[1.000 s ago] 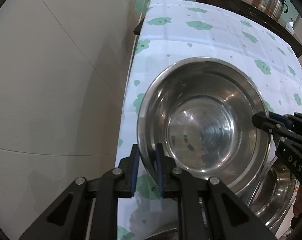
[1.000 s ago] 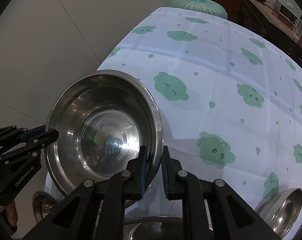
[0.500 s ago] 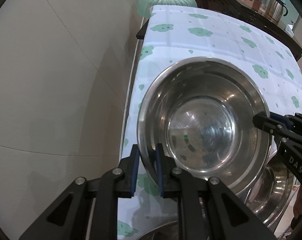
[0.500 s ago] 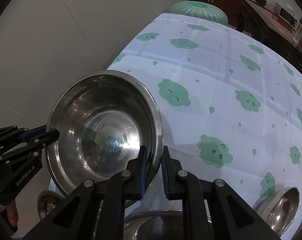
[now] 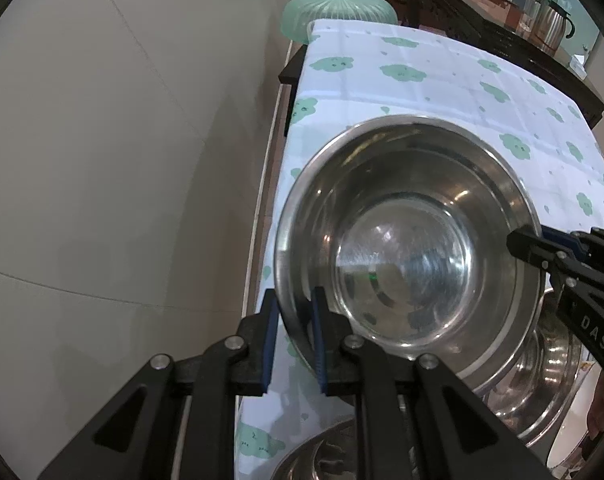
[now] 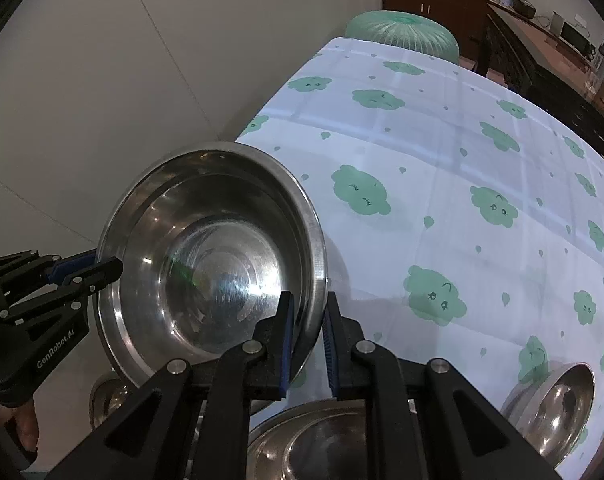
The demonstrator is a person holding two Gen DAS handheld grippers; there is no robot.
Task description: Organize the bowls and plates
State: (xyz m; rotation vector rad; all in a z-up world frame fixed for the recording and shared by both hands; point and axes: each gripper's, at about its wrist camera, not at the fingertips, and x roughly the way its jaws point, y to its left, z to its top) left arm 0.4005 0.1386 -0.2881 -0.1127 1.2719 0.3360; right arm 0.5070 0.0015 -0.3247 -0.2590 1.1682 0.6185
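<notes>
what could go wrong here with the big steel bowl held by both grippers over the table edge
1. The large steel bowl is pinched only at its thin rim by the left gripper and right gripper; smooth metal could slip.
2. Other steel bowls sit directly beneath, so a drop would hit them.
3. The bowl hangs partly past the edge of the tablecloth, so it could fall to the floor.

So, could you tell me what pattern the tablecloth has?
Green smiling clouds on a pale tablecloth; right wrist view shows it best.
</notes>
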